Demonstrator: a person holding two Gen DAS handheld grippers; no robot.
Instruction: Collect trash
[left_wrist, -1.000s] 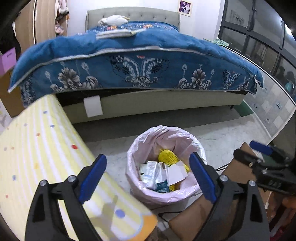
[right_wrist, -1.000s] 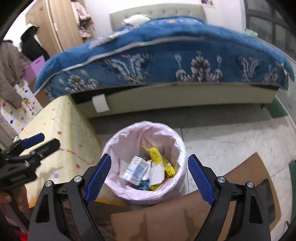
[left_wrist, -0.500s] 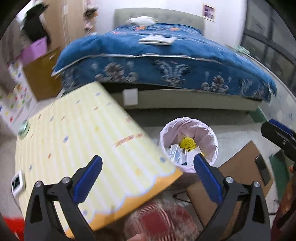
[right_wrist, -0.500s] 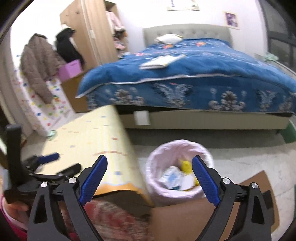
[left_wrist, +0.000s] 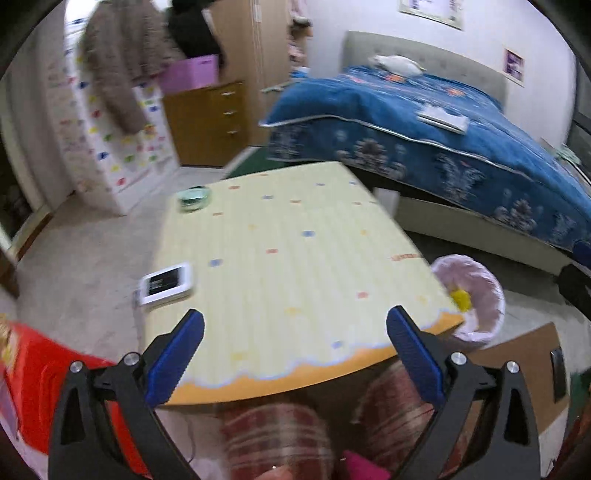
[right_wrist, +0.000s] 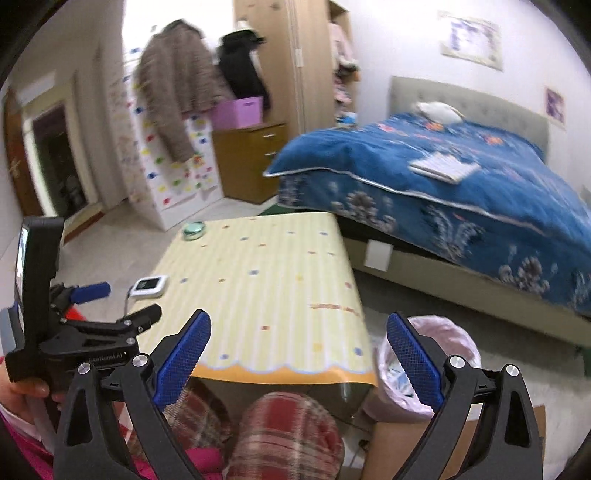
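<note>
A bin lined with a pink bag (left_wrist: 476, 295) stands on the floor right of a low table with a yellow striped cloth (left_wrist: 288, 258); yellow trash and white wrappers lie inside it. The bin also shows in the right wrist view (right_wrist: 428, 373). My left gripper (left_wrist: 291, 350) is open and empty above the table's near edge. My right gripper (right_wrist: 299, 354) is open and empty over the same edge. The left gripper also shows in the right wrist view (right_wrist: 99, 299), at the left.
A white device (left_wrist: 168, 282) and a green glass dish (left_wrist: 192, 197) lie on the table. A bed with a blue quilt (left_wrist: 443, 136) stands behind. Brown cardboard (left_wrist: 517, 362) lies by the bin. A red box (left_wrist: 33, 373) is at the left. My plaid-clad knees (right_wrist: 288, 435) are under the table.
Both grippers swung left and back from over the bin to the table's near edge. The bin now sits at the right of both views. Both stay open and empty.
</note>
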